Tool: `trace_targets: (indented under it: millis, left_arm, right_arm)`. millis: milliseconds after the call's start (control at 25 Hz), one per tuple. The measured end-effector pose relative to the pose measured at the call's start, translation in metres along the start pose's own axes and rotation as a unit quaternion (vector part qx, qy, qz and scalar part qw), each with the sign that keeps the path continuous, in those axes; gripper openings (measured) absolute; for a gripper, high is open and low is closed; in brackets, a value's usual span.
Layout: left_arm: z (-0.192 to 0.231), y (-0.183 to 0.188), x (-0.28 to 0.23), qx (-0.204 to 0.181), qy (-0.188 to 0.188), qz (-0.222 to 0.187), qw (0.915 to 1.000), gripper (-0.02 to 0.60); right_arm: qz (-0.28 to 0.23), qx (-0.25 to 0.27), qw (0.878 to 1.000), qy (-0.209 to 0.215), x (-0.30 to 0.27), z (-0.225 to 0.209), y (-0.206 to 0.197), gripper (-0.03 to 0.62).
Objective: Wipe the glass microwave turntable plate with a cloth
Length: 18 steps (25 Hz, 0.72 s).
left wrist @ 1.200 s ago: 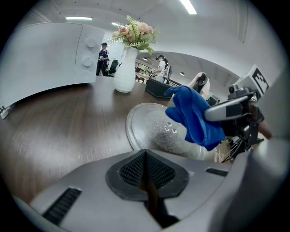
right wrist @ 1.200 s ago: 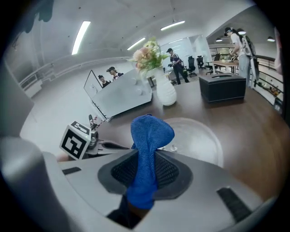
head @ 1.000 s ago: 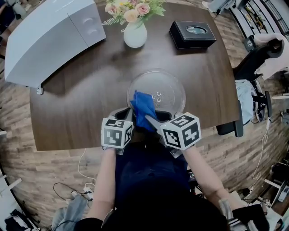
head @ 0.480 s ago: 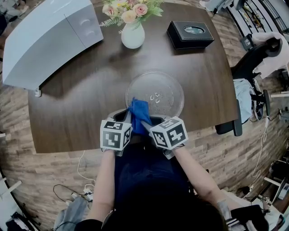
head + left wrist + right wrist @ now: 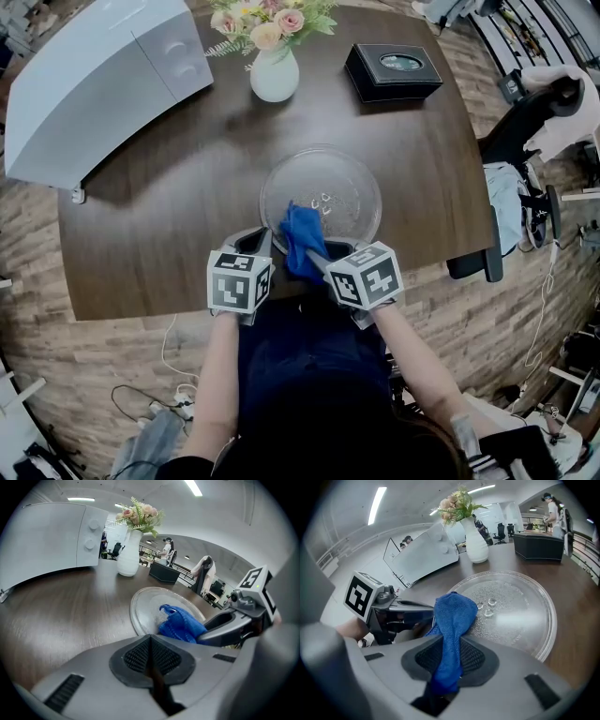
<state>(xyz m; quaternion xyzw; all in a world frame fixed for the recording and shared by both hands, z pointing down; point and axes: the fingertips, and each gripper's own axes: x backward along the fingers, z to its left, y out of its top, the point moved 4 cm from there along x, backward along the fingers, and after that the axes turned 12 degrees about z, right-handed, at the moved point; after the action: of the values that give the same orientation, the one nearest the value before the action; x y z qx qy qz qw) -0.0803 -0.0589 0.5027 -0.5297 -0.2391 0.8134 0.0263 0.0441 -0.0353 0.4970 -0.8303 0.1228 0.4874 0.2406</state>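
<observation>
The round glass turntable plate [image 5: 333, 187] lies flat on the dark wooden table [image 5: 169, 206], near its front edge. A blue cloth [image 5: 304, 239] rests on the plate's near-left part, close to the raised glass nubs [image 5: 489, 606] at its centre. My right gripper [image 5: 321, 255] is shut on the cloth [image 5: 454, 616], which bunches out between the pads. My left gripper [image 5: 255, 242] sits at the plate's near-left rim [image 5: 138, 625], jaws closed with the rim running in between them. The cloth hides that gripper's tips in the right gripper view.
A white microwave [image 5: 94, 75] stands at the back left. A white vase of flowers [image 5: 275, 70] and a black box [image 5: 394, 70] sit at the back. An office chair [image 5: 525, 131] stands beyond the table's right edge.
The right gripper has slid the cloth a little toward me and to the left, then back to the right on the plate. The left gripper has stayed at the rim.
</observation>
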Motion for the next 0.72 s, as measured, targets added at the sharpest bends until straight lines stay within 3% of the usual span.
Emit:
trace_targets:
  millis: [720]
  left_arm:
    - [0.000, 0.000, 0.000, 0.001, 0.002, 0.001, 1.0000, 0.005]
  right_arm:
    - [-0.006, -0.045, 0.998, -0.036, 0.035, -0.059, -0.018, 0.081]
